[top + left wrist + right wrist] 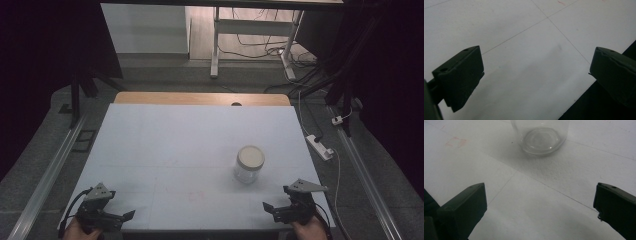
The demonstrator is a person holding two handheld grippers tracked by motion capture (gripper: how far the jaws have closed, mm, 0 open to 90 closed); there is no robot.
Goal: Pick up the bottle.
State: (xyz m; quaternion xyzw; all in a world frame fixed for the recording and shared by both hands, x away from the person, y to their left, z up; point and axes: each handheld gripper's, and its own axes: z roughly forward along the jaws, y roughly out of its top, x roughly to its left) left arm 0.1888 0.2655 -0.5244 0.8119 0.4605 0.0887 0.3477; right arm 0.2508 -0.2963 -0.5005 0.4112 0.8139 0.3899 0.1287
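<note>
High view: both grippers released at near edge, jar apart.

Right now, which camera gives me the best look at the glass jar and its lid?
The high view: the whole jar stands upright on the white table, its pale lid on, nearer the right gripper. The right gripper view shows just the clear lower body and base, ahead of its open jaws. The left gripper view looks at bare tabletop.
</note>
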